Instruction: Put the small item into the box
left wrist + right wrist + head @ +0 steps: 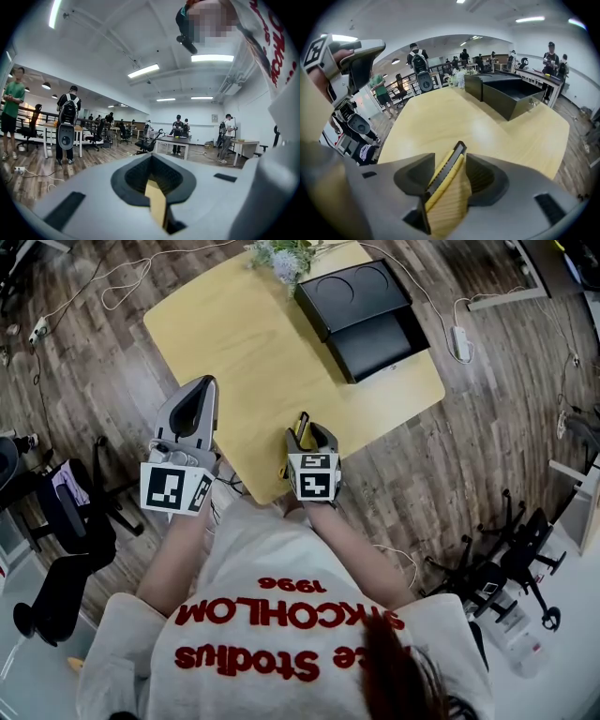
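The right gripper (pixel 461 150) points down at the near edge of the pale yellow wooden table (pixel 454 117). Its yellow ribbed jaws are a little apart with nothing between them. The left gripper (pixel 153 185), off to its left, has the jaws together and is also empty. Far ahead of the right gripper, slightly to the right, lies the black rectangular box (pixel 497 101), opened. The step, I judge, is to take the small item, best by coming straight down over it with the jaws open. However, no view shows the small item; maybe the grippers or the person's body hide it.
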Demonstrator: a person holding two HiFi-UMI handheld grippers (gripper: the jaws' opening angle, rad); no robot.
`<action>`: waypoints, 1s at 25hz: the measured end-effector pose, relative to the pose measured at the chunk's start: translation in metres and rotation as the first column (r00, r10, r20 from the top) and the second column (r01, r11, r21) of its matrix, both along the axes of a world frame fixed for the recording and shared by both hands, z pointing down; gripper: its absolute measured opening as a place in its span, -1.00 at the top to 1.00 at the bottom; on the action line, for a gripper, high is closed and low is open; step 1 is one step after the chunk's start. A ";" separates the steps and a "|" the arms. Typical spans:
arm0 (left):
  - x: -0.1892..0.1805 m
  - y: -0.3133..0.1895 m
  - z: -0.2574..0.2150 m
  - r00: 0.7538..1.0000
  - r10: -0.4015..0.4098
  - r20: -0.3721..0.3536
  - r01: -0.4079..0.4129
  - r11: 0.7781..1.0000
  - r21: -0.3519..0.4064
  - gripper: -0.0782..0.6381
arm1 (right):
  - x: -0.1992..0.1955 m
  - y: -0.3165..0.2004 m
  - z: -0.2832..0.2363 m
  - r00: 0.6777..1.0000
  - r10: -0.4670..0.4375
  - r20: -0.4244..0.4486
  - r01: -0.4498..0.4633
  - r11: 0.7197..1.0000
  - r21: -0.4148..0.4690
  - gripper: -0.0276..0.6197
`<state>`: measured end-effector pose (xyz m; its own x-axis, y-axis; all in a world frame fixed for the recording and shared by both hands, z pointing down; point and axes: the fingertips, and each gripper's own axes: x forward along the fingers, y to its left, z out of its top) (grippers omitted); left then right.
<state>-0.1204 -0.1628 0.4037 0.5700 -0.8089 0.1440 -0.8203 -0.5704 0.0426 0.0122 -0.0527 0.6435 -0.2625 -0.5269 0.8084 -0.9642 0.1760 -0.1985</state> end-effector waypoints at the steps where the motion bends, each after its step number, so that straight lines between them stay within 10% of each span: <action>1: 0.000 0.000 0.001 1.000 -0.001 -0.002 0.001 1.000 -0.002 0.76 | -0.002 0.000 0.001 1.000 -0.013 -0.010 0.013 1.000 -0.002 0.27; 10: -0.010 -0.001 0.005 0.999 -0.035 -0.015 0.035 0.999 -0.023 0.76 | -0.010 -0.006 0.001 0.983 -0.168 -0.079 0.169 0.986 -0.003 0.26; 18: -0.009 0.000 0.007 0.999 -0.049 -0.018 0.048 0.998 -0.027 0.76 | -0.042 -0.011 -0.002 0.915 -0.393 -0.092 0.398 0.917 0.033 0.28; 25: -0.013 0.004 0.008 0.998 -0.067 -0.009 0.067 0.997 -0.029 0.76 | -0.043 -0.009 0.001 0.932 -0.353 -0.085 0.354 0.935 0.003 0.30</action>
<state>-0.1338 -0.1588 0.4113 0.5163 -0.8408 0.1626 -0.8560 -0.5128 0.0663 -0.0311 -0.0613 0.6446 -0.3684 -0.4269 0.8258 -0.8516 0.5113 -0.1156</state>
